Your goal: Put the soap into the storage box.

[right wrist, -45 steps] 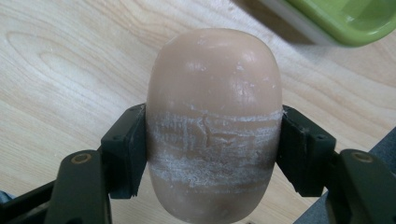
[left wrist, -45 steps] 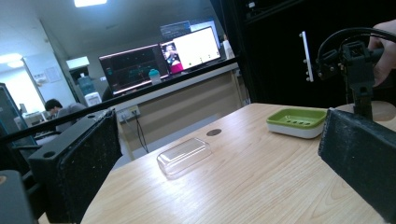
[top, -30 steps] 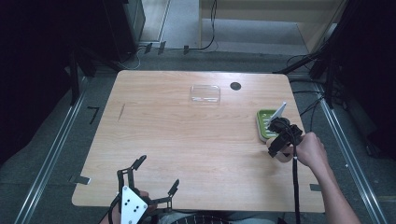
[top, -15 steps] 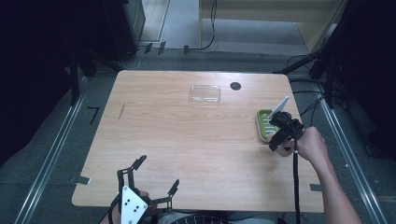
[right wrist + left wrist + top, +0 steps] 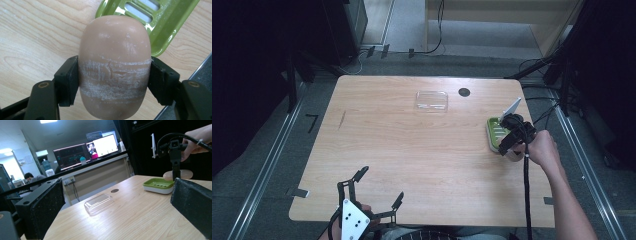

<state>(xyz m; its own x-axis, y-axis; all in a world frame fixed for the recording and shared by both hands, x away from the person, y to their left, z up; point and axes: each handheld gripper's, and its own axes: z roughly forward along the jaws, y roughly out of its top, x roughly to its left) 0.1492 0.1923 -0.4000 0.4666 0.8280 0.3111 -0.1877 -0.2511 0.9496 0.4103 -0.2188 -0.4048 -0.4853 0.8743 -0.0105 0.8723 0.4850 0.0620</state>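
Observation:
A beige oval soap bar (image 5: 115,65) is clamped across its middle between both jaws of my right gripper (image 5: 115,83), which is shut on it. It hangs over the wood just beside the near corner of the green slotted soap dish (image 5: 172,22). From above, the right gripper (image 5: 510,142) stands at the dish (image 5: 492,131) near the table's right edge. The left gripper view shows the soap (image 5: 183,173) a little above the dish (image 5: 157,185). My left gripper (image 5: 381,185) rests open at the front left edge, holding nothing.
A clear plastic lid (image 5: 431,100) lies at the back middle of the wooden table (image 5: 412,150), with a small dark round spot (image 5: 464,92) to its right. The right gripper's cable (image 5: 527,200) trails along the forearm toward the front edge.
My right gripper, with the soap in it, has shifted a little away from the person, closer over the green dish. The left gripper has stayed put.

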